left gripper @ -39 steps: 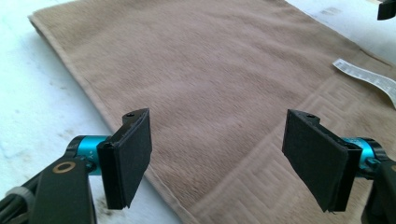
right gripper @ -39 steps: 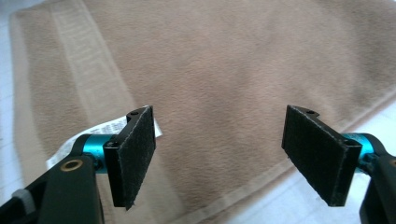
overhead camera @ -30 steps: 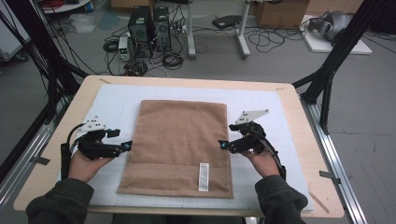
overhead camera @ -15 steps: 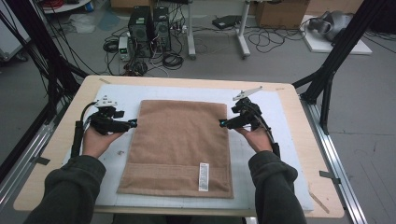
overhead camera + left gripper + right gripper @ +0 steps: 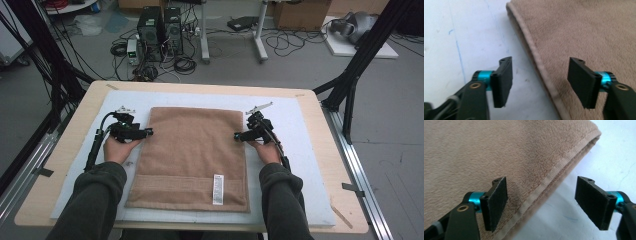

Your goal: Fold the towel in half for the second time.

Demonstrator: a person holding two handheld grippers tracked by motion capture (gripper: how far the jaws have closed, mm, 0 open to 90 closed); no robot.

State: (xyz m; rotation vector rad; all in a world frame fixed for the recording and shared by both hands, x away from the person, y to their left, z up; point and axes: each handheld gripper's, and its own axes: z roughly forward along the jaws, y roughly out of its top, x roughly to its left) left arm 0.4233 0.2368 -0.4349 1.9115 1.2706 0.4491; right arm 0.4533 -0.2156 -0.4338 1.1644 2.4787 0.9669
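Both grippers, left (image 5: 148,133) and right (image 5: 238,136), moved farther up the towel (image 5: 192,150) edges, jaws spread wide astride the hems.

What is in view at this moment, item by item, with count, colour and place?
Tan terry towel: one, light brown, flat on the middle of the mat, white label near its near edge.
White foam mat: one, white, covers most of the tabletop.
Pale wooden table: one, light wood, under the mat.
Black computer towers: two, black, on the floor beyond the table, among cables.
Cardboard box: one, brown, far floor, to the right.
Left gripper: one, black, open astride the towel's left hem.
Right gripper: one, black, open astride the towel's right hem.
Dark green sleeves: two, near edge.
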